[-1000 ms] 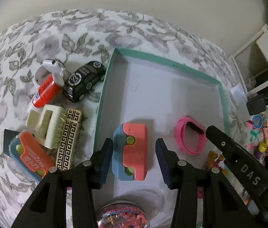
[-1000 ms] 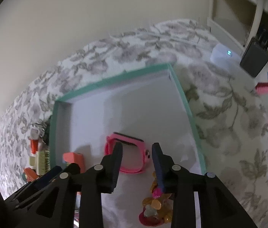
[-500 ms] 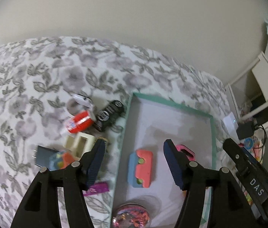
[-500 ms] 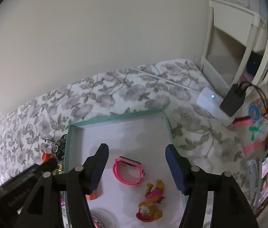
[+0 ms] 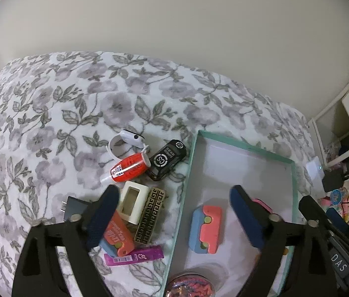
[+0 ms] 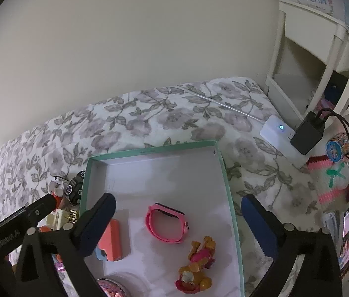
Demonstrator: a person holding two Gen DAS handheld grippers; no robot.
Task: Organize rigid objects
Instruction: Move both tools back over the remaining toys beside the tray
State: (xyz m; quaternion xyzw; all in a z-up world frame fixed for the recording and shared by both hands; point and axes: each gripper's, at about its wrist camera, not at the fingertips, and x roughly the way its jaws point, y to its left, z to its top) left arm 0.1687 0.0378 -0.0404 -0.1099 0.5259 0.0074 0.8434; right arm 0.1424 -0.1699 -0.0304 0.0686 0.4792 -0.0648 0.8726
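- Left gripper (image 5: 172,219): fingers just spread wide, released, nothing between the pads; tilted steeply down over the tray (image 5: 248,146) edge.
- Left of its left finger: loose clutter on the bed (image 5: 50,113), namely cream holder (image 5: 132,204), red tube (image 5: 131,167), black toy car (image 5: 167,159); likely to roll on soft bedding if nudged.
- Between its fingers: blue-and-coral block (image 5: 206,229), lying in the tray.
- Right gripper (image 6: 178,224): fingers likewise just spread, empty, angled down; pink watch (image 6: 167,224) and figurine (image 6: 196,263) below, easily snagged together.

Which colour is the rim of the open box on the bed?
The rim of the open box is mint green, over a white interior; the right wrist view shows it best.
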